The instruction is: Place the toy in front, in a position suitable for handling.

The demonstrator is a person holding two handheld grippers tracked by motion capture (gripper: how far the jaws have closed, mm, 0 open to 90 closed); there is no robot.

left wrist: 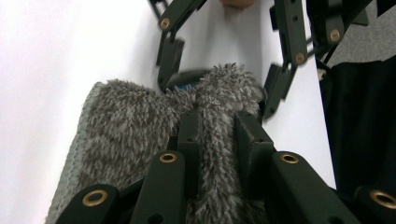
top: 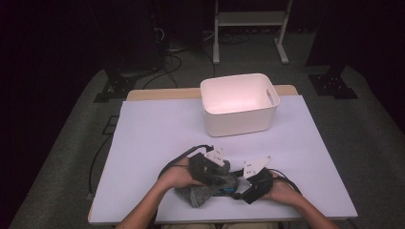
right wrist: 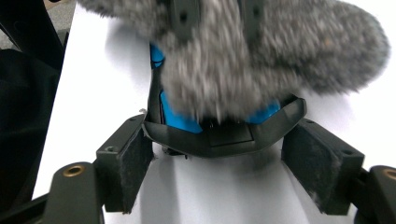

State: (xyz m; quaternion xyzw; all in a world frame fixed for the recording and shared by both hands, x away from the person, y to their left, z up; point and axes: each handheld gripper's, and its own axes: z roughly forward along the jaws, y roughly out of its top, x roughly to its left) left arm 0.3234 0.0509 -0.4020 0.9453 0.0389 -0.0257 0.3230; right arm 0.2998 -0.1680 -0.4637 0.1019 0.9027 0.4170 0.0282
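Table [top: 143, 143]: covered w/ white sheet; bin and work items are carried on it.
Bin [top: 239, 121]: white, handle cut-outs, stood upright at far-centre of sheet, well apart from both grippers.
Cloth [top: 203, 193]: grey, fuzzy fabric, lain at near edge of sheet betw. the two hands; a raised fold is seen in left gripper view [left wrist: 140, 135]; blue-and-black item is partly covered by it.
Left gripper [top: 210, 167]: held over cloth; jaws are nearly pressed together, a ridge of cloth pinched betw. the pads [left wrist: 189, 135].
Right gripper [top: 241, 191]: held just beside cloth on its right; jaws are spread wide, pads [right wrist: 322, 168] at either side of the black frame, not touching it.
Item [right wrist: 224, 135]: black curved frame w/ blue parts, lain on sheet under cloth edge; type cannot be told.
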